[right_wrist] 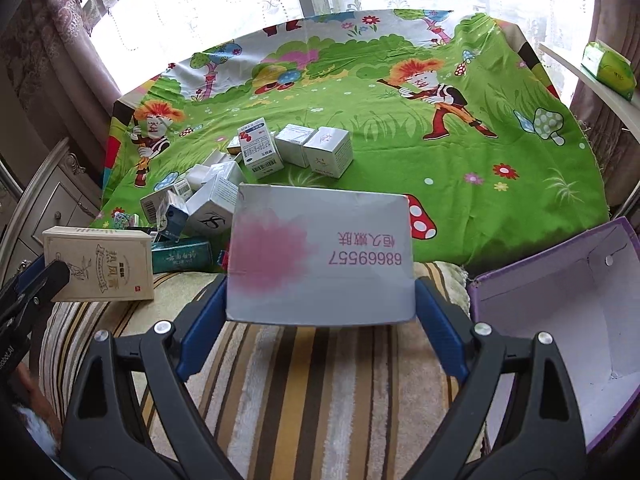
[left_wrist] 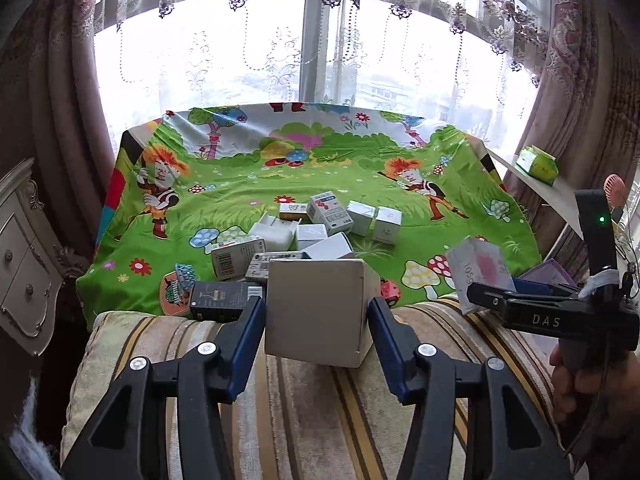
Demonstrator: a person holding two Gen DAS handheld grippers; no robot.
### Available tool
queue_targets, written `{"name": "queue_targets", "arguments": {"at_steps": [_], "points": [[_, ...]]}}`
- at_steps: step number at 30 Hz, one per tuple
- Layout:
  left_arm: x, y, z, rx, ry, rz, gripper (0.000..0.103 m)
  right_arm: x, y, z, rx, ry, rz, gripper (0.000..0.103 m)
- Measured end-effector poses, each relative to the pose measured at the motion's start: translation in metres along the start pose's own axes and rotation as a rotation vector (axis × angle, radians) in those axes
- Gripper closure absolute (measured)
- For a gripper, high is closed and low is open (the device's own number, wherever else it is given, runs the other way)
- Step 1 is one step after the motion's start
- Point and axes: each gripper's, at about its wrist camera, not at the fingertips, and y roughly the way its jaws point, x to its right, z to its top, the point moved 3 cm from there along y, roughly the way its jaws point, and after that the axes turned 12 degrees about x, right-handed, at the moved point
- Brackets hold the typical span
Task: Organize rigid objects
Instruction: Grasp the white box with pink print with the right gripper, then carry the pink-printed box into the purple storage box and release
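In the left wrist view my left gripper (left_wrist: 316,306) is shut on a plain beige box (left_wrist: 316,332), a blue pad against each side, above the striped cushion (left_wrist: 300,408). The right wrist view shows that box's printed face (right_wrist: 100,264) at far left. My right gripper (right_wrist: 320,286) is shut on a wide white box with a pink blotch and red digits (right_wrist: 320,256), held off the cushion. From the left wrist view this white box (left_wrist: 478,270) hangs at the right in the black right gripper (left_wrist: 486,300). A pile of small boxes (right_wrist: 256,160) lies on the green cartoon cloth (right_wrist: 460,168).
An open purple box with a white inside (right_wrist: 560,312) stands at the right on the cushion. A dark box (left_wrist: 224,300) and a green box (right_wrist: 182,256) lie at the cloth's near edge. A carved cabinet (left_wrist: 24,264) is at left, a green pack (left_wrist: 536,164) on a shelf at right.
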Motion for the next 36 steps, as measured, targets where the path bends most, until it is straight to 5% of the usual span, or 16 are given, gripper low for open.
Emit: {"name": "queue_targets", "arguments": {"at_steps": [10, 21, 24, 27, 36], "points": [[0.071, 0.014, -0.014, -0.115, -0.002, -0.299, 0.049, 0.056, -0.038, -0.022, 0.009, 0.100, -0.095, 0.012], [0.142, 0.029, -0.028, -0.242, 0.070, -0.503, 0.049, 0.138, -0.060, -0.064, -0.055, 0.238, -0.311, 0.012], [0.154, 0.029, -0.030, -0.267, 0.075, -0.565, 0.037, 0.154, -0.068, -0.072, -0.060, 0.296, -0.352, 0.011], [0.156, 0.029, -0.032, -0.266, 0.093, -0.560, 0.024, 0.165, -0.080, -0.076, -0.033, 0.340, -0.414, 0.011], [0.148, 0.028, -0.030, -0.266, 0.047, -0.564, 0.023, 0.164, -0.087, -0.073, -0.001, 0.344, -0.401, 0.011]]}}
